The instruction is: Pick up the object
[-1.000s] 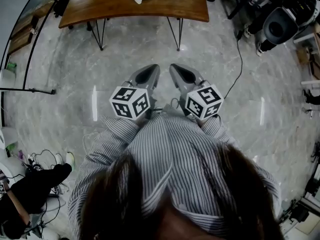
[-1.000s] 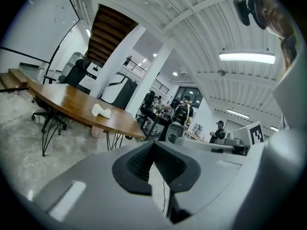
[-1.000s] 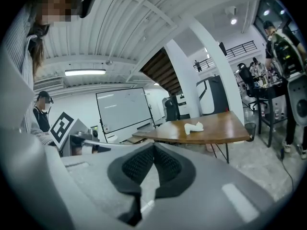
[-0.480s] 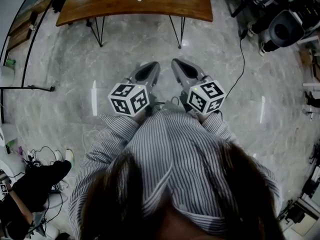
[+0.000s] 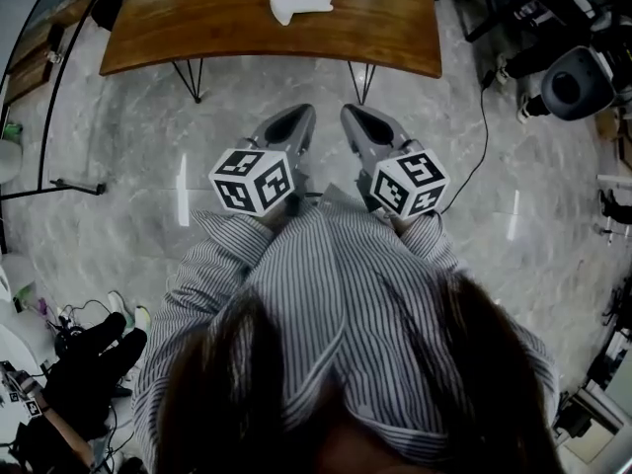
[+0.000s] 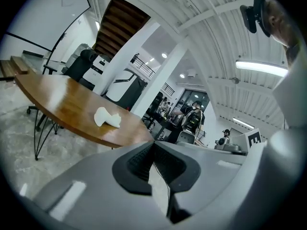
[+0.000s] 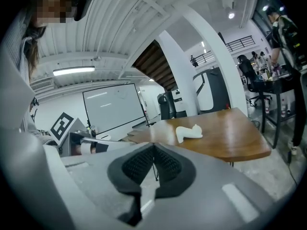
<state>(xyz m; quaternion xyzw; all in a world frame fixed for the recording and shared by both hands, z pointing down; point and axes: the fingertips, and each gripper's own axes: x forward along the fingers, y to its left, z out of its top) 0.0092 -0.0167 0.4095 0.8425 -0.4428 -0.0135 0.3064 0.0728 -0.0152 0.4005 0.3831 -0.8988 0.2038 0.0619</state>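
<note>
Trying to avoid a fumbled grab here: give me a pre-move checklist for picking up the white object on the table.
1. Sight of the white object on the wooden table: ok.
2. Jaws of the left gripper open for a grab: not ok, together and empty.
3. Jaws of the right gripper open: not ok, together and empty.
4. Grippers within reach of the object: not ok, both are short of the table's near edge.
5. Way to the object unobstructed: ok.

Glossy wooden table (image 5: 197, 18), polished veined stone floor (image 5: 118, 146), matt white object (image 5: 299, 2), striped cloth shirt (image 5: 336, 294)
</note>
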